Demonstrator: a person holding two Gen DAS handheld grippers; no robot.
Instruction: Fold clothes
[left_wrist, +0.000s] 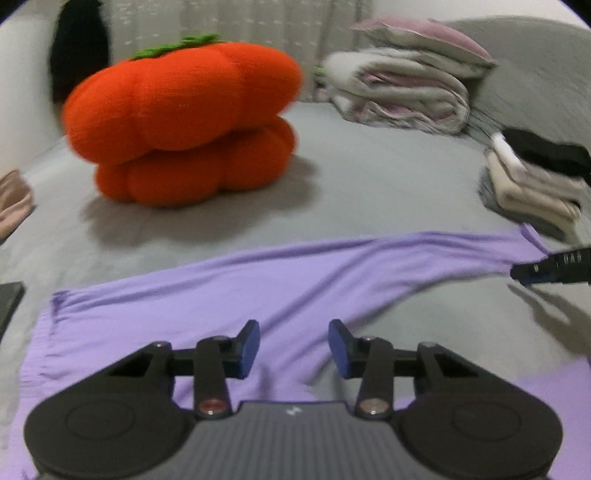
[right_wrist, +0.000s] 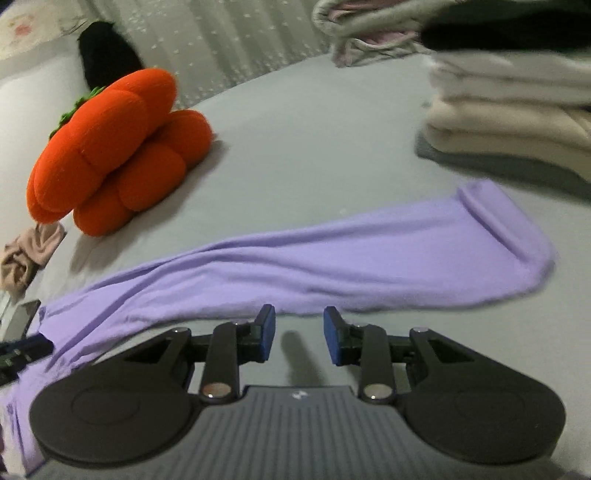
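Both grippers, left (left_wrist: 293, 349) and right (right_wrist: 299, 339), hold jaws apart over a blurred, frame-cropped purple garment (left_wrist: 229, 295).

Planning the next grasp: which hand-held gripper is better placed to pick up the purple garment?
Left, probably. The left hand-held gripper is open directly over the purple garment. The right hand-held gripper, also open, sits over bare grey sheet beside the cloth's edge.

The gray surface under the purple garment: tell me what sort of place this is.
Most likely a bedroom, with the folding done on a bed. The gray sheet is soft and creased, an orange pumpkin-shaped cushion sits on it, and folded bedding lies before a curtain.
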